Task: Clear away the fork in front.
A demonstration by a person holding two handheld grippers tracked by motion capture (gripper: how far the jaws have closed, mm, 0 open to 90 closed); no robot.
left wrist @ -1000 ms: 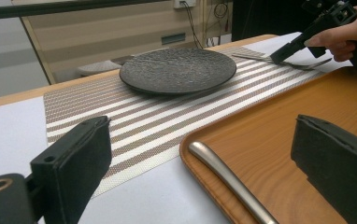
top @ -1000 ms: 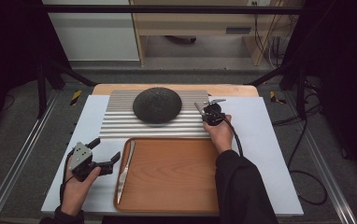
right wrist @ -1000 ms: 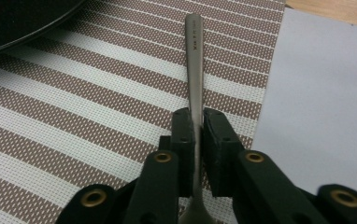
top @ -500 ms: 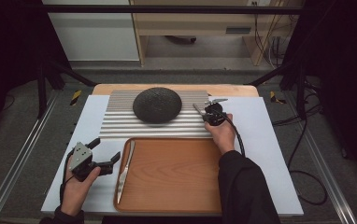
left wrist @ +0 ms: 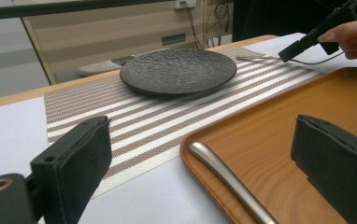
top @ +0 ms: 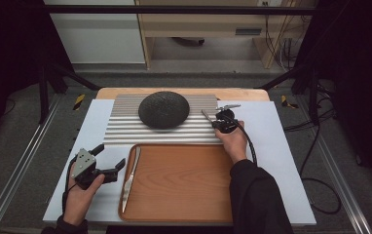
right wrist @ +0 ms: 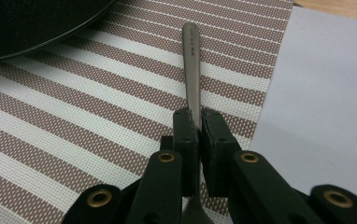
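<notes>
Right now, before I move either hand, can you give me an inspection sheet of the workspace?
Surface: white table, striped placemat.
Job's things: metal utensil handle beside the black plate; a second metal handle lies in the wooden tray.
Clutter: nothing seen.
Grippers: right gripper shut on the utensil handle; left gripper open, empty, left of the tray.
Cables: right gripper's cable trails over the hand.
Surroundings: dark frame, floor cables.

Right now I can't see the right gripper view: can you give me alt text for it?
The right gripper is shut on a slim metal utensil handle that points away over a brown-and-white striped placemat. A dark plate sits at upper left, and pale grey table covering lies to the right.
</notes>
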